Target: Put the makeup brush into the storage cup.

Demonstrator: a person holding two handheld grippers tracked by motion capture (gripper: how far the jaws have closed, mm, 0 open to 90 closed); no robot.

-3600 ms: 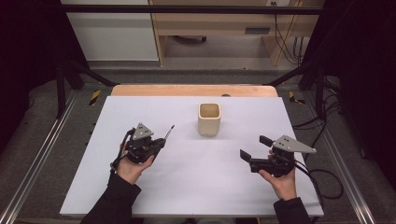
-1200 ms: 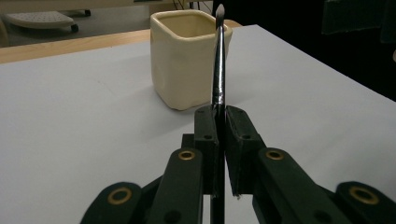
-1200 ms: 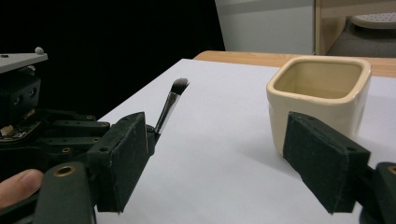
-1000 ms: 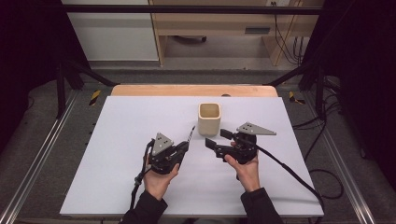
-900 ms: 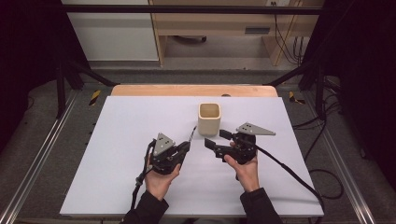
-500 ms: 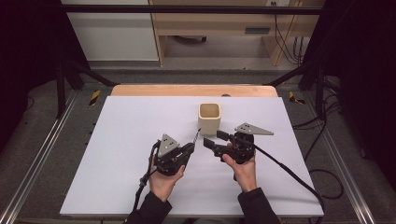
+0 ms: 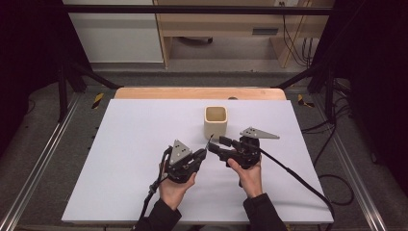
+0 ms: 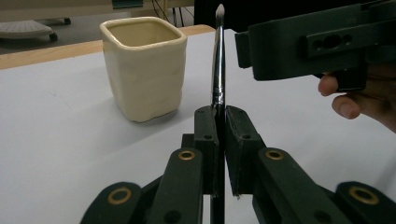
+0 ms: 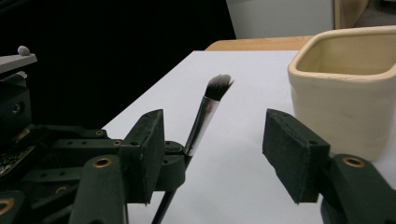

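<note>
A cream square cup (image 7: pixel 215 121) stands upright on the white table (image 7: pixel 120 144). Just in front of it my left gripper (image 7: pixel 202 153) is shut on the handle of a thin makeup brush (image 7: pixel 209 143), bristles pointing up and away. In the left gripper view the brush (image 8: pixel 218 60) rises from the closed jaws (image 8: pixel 219 114), with the cup (image 8: pixel 142 65) to its left. My right gripper (image 7: pixel 217 145) is open. In its own view its jaws (image 9: pixel 217 135) stand wide on either side of the brush (image 9: pixel 205 116) without touching it. The cup (image 9: pixel 345 88) sits close at the right.
The white table top ends in a wooden strip (image 7: pixel 199 93) at the far edge. Black cables (image 7: pixel 293 173) trail from the grippers over the table's right side. A metal frame (image 7: pixel 43 154) runs along both sides.
Both grippers have come together at the middle in front of the cup. The left one carried the brush to the right; the open right one moved left until its jaws flank the brush.
</note>
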